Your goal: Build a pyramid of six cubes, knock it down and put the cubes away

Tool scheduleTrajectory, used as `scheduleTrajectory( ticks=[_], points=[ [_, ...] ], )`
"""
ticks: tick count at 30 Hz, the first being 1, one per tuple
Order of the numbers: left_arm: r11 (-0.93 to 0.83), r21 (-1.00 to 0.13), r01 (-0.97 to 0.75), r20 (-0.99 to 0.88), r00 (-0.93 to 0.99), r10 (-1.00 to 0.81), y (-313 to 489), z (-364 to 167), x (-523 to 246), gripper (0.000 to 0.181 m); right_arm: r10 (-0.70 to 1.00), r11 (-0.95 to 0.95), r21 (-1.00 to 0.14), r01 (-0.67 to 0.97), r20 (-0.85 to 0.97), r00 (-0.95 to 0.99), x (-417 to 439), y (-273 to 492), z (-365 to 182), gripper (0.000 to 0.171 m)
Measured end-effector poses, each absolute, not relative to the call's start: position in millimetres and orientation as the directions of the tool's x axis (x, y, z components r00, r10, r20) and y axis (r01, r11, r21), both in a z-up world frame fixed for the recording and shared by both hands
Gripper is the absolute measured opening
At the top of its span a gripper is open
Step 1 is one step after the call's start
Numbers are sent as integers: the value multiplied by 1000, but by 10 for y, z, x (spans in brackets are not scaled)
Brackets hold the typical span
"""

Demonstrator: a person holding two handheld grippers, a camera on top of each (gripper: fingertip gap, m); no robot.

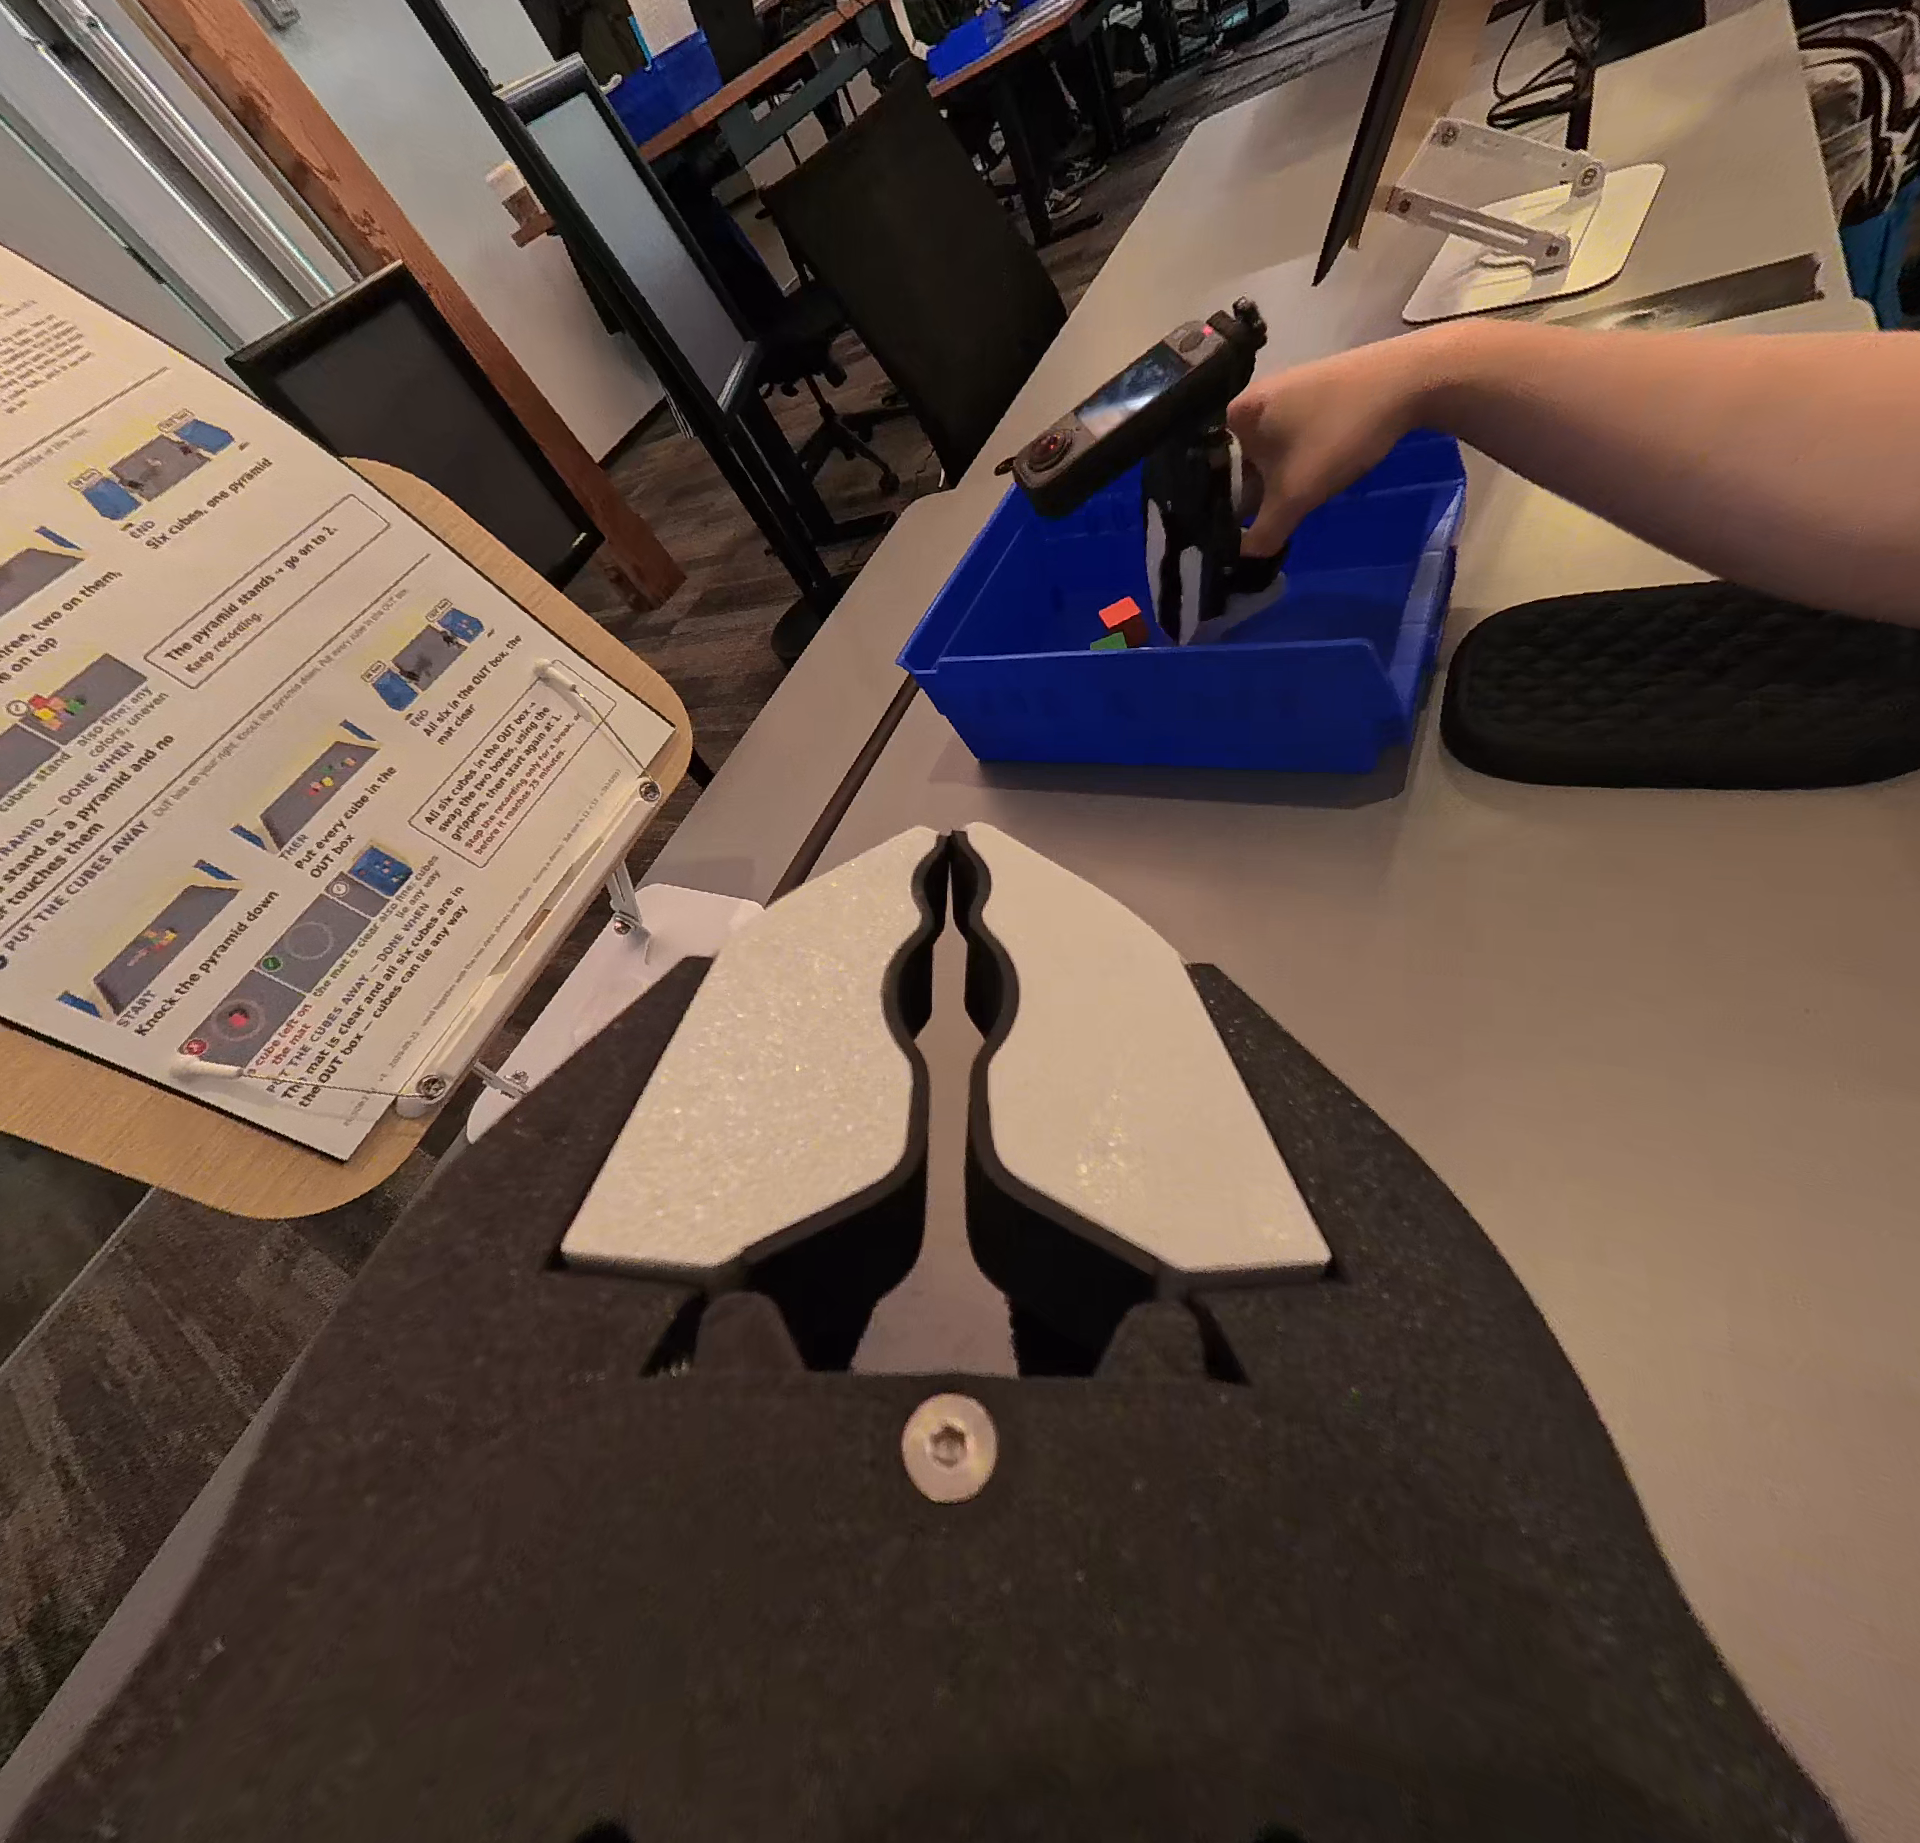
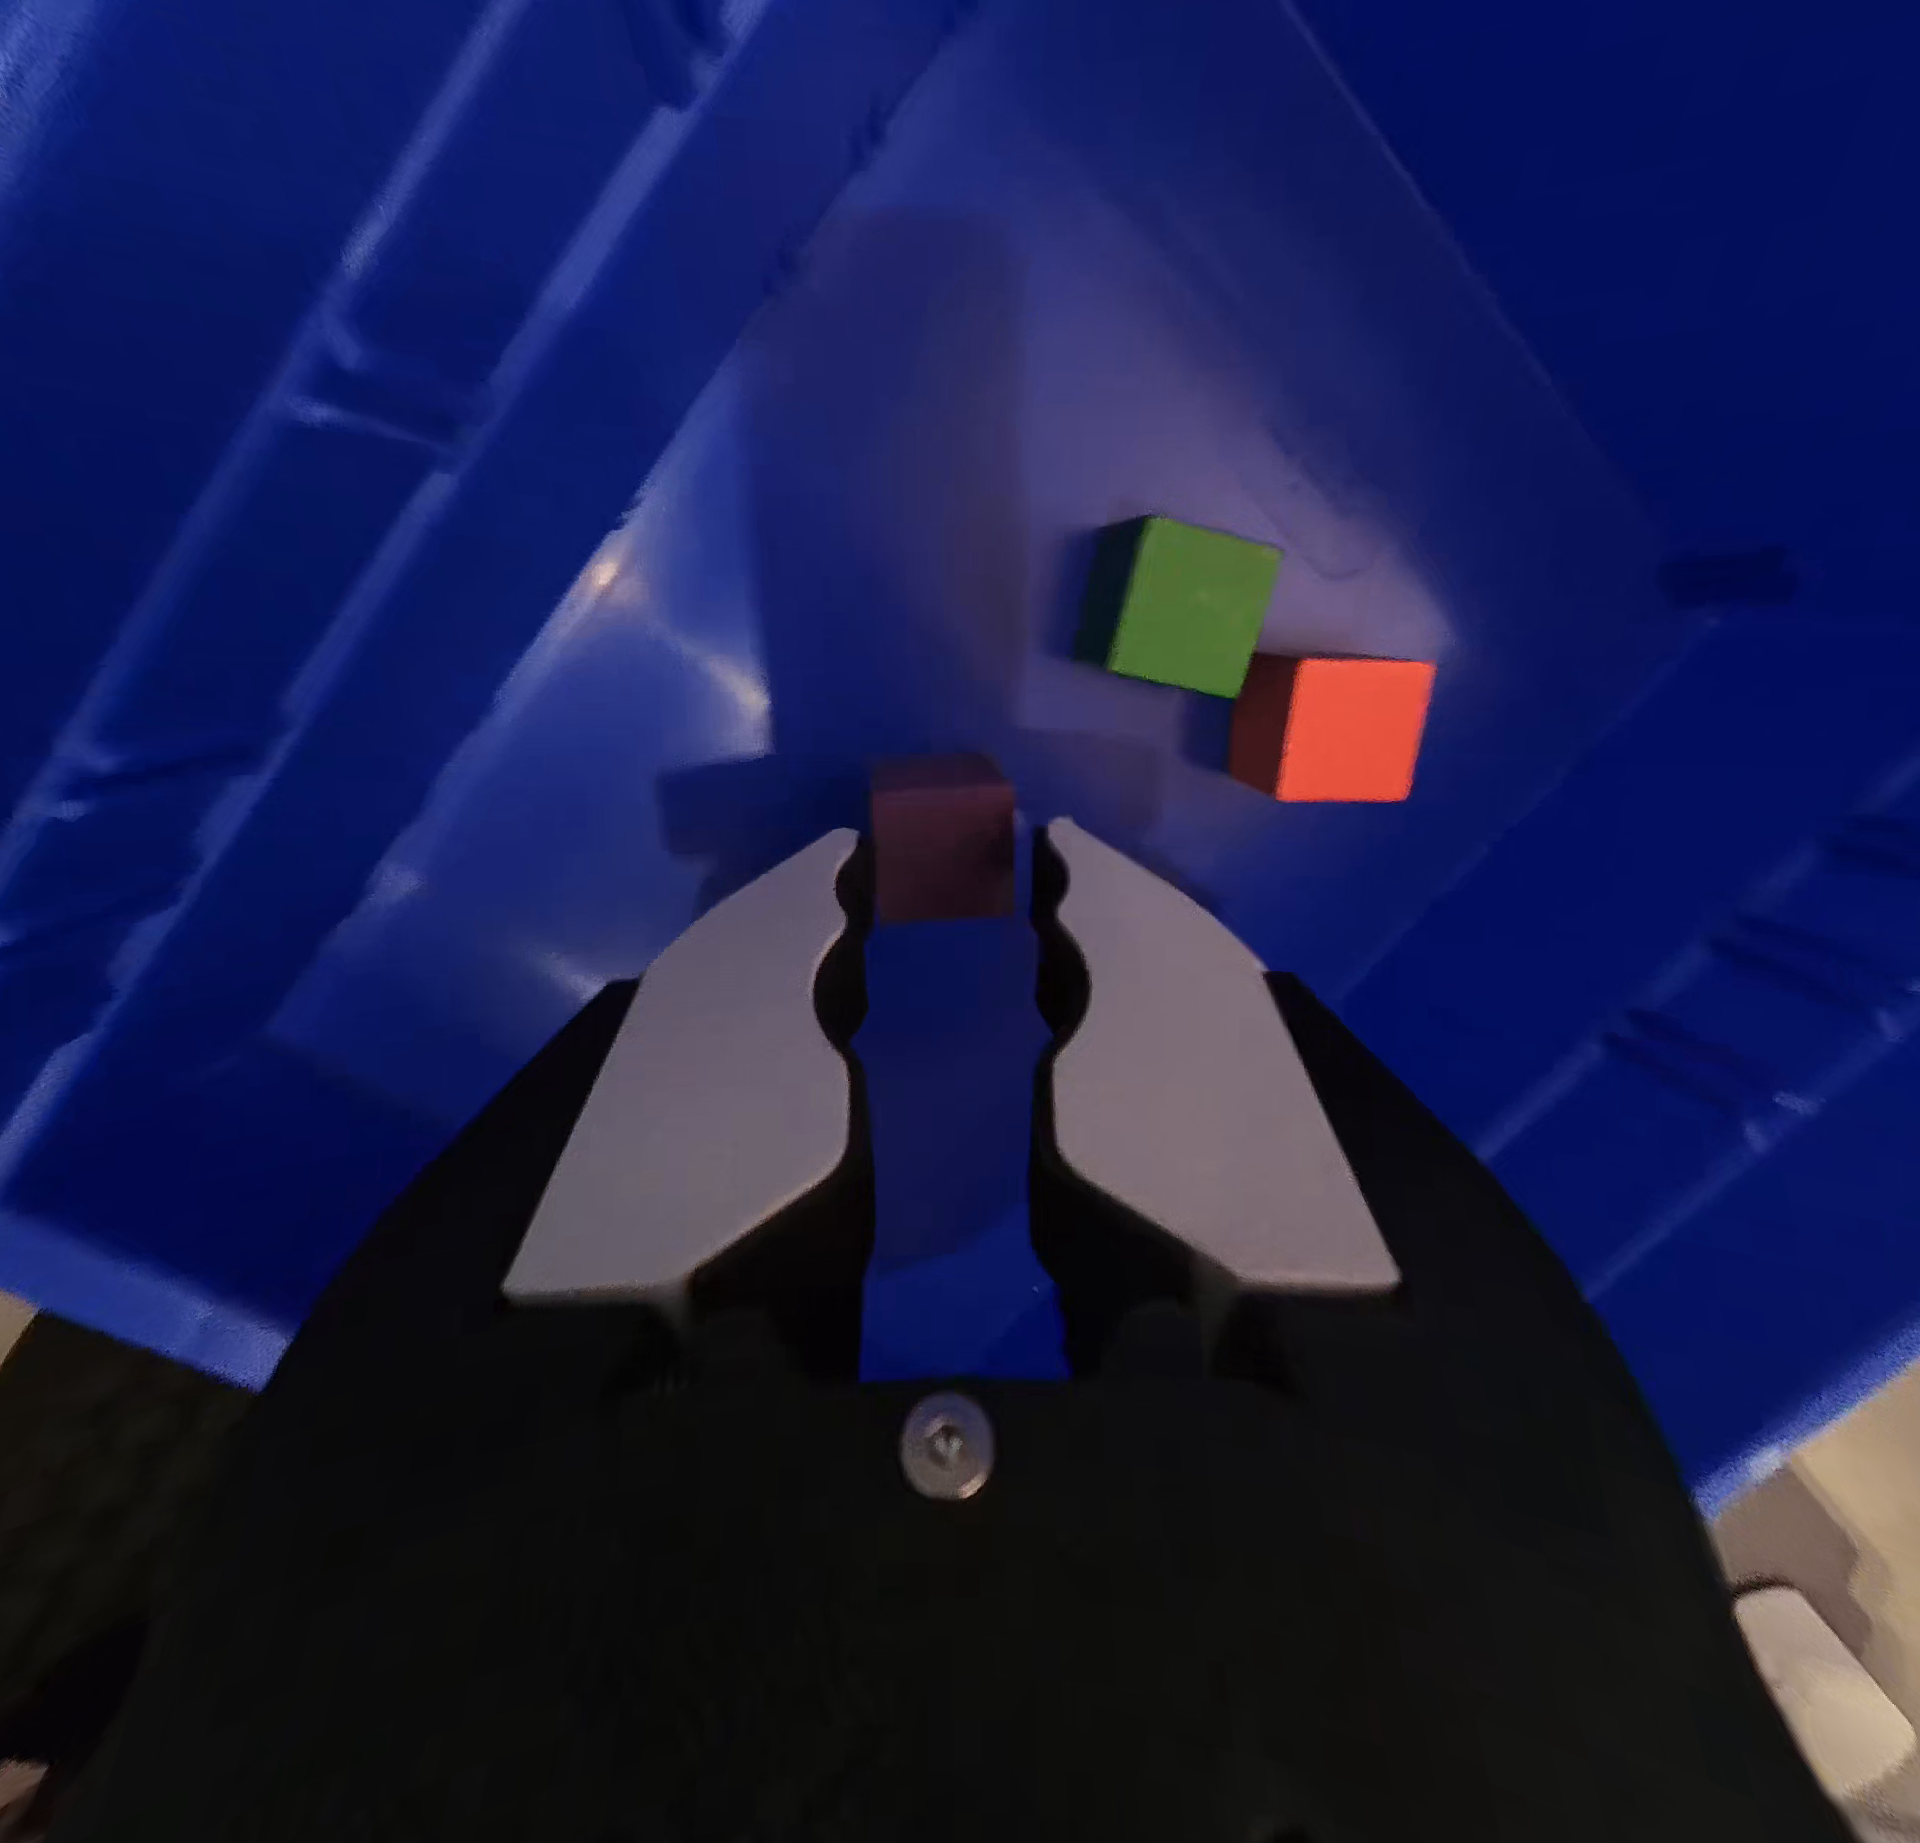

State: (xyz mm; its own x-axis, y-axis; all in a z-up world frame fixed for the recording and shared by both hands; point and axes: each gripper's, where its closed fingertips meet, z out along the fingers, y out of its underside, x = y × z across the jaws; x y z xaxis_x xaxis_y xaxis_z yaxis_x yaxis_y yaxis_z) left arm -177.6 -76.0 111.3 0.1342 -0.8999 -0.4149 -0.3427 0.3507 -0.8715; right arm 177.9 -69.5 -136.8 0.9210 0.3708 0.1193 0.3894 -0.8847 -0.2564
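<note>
At the bottom of the left view our left gripper (image 1: 951,843) hangs over the counter (image 1: 1455,1118), jaws clenched on nothing. Beyond, at centre right, our right gripper (image 2: 948,837) reaches into the blue bin (image 1: 1164,718), jaws released around a dark cube (image 2: 940,843). Farther in lie a green cube (image 2: 1190,609) and an orange cube (image 2: 1345,728), touching at their corners.

My left gripper (image 1: 951,843) has grainy white fingers (image 1: 769,1055), a rough matt black body and 1 shiny metal screw (image 1: 948,1447). The blue bin (image 1: 1164,713) is glossy plastic; the green cube (image 2: 1190,609) and orange cube (image 2: 1345,728) look smooth, matt.
</note>
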Motion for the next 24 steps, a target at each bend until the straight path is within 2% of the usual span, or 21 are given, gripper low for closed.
scheduleTrajectory(
  ticks=[3,5,7,9,12,17,19,24],
  points=[
    [349,-873,-342,-413,136,-900,-750,1115,-1778,0,290,-878,-354,322,143,946,1806,-593,-1078,35],
    [346,-875,-338,-410,140,-901,-739,1122,-1783,0,251,-804,-510,306,175,952,1687,-471,-615,35],
    [344,-876,-340,-409,143,-901,-720,1119,-1783,0,318,-637,-689,346,174,932,1256,-366,-52,36],
    [341,-875,-345,-408,144,-902,-708,1104,-1775,0,479,-481,-769,422,173,861,650,-384,291,36],
    [342,-870,-355,-411,138,-901,-714,1076,-1757,0,711,-424,-677,601,162,684,-106,-517,92,41],
    [356,-862,-360,-424,129,-896,-762,1076,-1757,0,887,-302,-394,868,217,407,-627,-552,-859,43],
    [357,-864,-355,-424,131,-896,-768,1089,-1768,0,902,-292,-322,901,220,371,-699,-514,-1112,44],
    [354,-869,-345,-420,138,-897,-756,1122,-1807,0,912,-326,-252,911,172,373,-763,-408,-1419,44]
  ],
)
